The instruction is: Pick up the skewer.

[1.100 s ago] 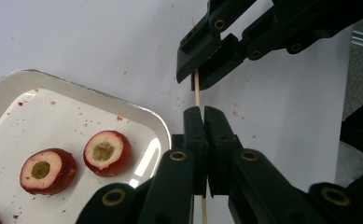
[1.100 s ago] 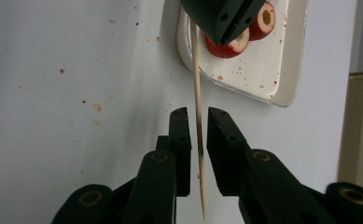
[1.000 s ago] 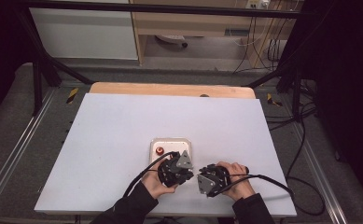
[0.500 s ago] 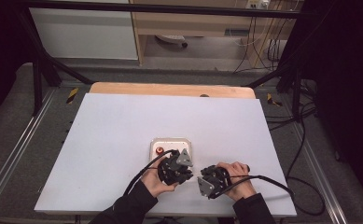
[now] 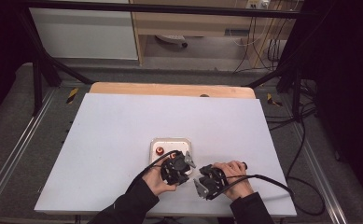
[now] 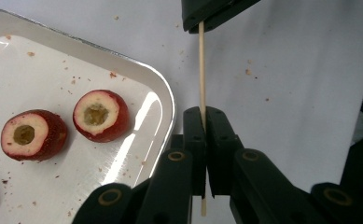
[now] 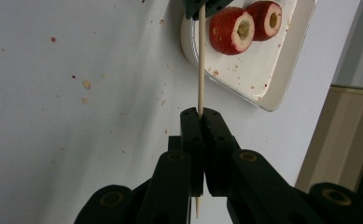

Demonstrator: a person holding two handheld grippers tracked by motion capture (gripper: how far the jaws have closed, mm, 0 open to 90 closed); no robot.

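Skewer (image 6: 201, 70): bare, clamped by left gripper (image 6: 202, 111) and right gripper (image 7: 199, 112) (both clenched).
Fruit (image 6: 100, 115): cored, unthreaded, lower left on tray (image 6: 165, 100).

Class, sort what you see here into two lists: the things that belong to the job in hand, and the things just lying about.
In the job:
- wooden skewer, clamped at both ends
- left gripper
- right gripper
- cored red fruits
- white tray holding them

Lying about:
- crumbs on the table
- cables on the floor behind
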